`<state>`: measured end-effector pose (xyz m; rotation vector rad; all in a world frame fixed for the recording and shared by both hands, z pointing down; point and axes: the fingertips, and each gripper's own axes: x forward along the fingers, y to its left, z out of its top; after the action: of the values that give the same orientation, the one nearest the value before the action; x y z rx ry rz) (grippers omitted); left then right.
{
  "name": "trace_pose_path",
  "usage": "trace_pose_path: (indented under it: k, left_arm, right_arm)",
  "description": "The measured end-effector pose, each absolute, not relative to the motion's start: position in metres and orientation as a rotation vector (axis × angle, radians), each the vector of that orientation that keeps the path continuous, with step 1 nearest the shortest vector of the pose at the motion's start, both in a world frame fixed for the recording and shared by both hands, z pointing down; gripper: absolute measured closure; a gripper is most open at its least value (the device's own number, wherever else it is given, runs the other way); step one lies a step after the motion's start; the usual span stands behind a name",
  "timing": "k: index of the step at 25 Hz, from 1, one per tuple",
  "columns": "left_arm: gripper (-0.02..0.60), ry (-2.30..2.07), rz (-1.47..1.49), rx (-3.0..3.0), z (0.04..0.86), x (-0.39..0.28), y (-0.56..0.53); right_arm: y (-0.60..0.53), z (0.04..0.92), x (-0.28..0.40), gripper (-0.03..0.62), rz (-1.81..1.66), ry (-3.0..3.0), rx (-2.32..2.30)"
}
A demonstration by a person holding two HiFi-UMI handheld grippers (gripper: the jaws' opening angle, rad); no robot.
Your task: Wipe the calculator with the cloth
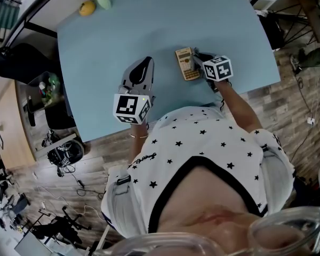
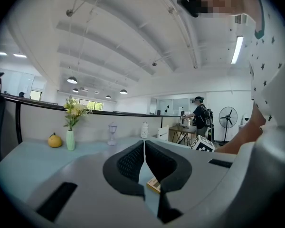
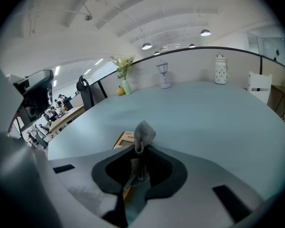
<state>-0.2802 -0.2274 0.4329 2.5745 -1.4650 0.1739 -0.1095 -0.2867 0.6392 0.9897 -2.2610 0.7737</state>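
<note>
No legible text or numbers anywhere

calculator on table | cloth at its right | vase far left

From overhead we look steeply down on the table; both gripper cameras skim low across it, all three sharing the calculator

White shirt with black stars, black neck trim; thin bracelet. Left hand-held gripper and right hand-held gripper: grey, black pads, black-and-white marker cube on each.
</note>
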Motion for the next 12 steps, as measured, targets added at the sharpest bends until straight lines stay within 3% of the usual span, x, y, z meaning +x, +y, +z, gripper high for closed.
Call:
trace_pose_path:
  k: [12]
  left_arm:
    - [0.551, -1.437, 0.188, 2.586, 0.435, -0.272, -0.226]
  right_arm:
    - [-0.27, 0.616, -0.141, 0.537, 0.769, -2.371, 0.89]
